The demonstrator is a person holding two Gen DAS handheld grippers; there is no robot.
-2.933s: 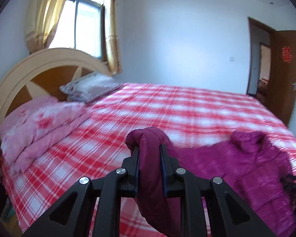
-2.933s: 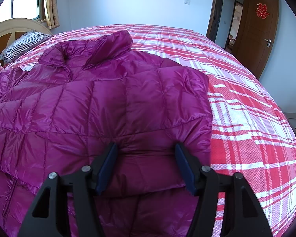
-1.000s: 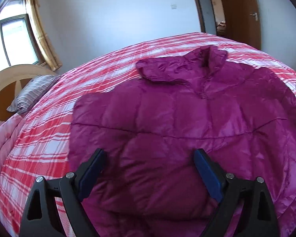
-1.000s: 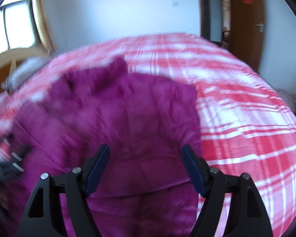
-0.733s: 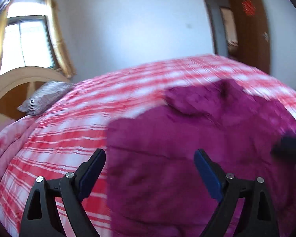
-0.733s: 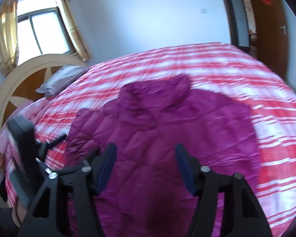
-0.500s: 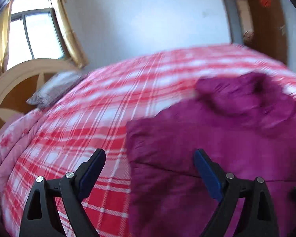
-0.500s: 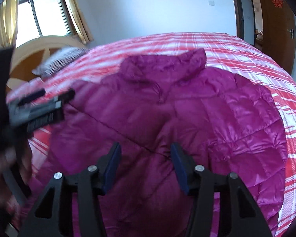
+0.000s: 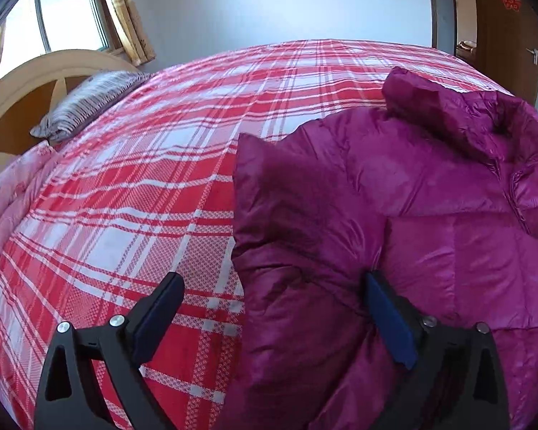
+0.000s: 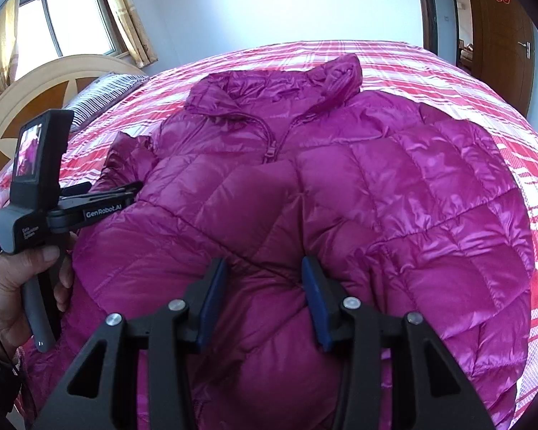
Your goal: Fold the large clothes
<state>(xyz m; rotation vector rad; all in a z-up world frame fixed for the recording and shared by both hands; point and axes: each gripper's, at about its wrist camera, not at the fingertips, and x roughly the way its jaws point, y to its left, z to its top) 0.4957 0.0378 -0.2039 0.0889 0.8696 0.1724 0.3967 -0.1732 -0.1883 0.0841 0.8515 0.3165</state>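
The magenta puffer jacket (image 10: 340,193) lies front up on my red plaid bedspread (image 9: 125,193), collar (image 10: 279,82) toward the far side of the bed, zipper partly open at the neck. Its sleeves are folded in across the chest. My right gripper (image 10: 265,294) sits low over the lower front of the jacket, its fingers apart with a puffed ridge of fabric rising between them, not pinched. My left gripper (image 9: 272,315) is spread wide at the jacket's left edge; one finger presses into the fabric, the other hangs over bare bedspread. My left hand (image 10: 14,286) holds its handle. A striped pillow (image 9: 86,100) rests by the wooden headboard (image 9: 14,96).
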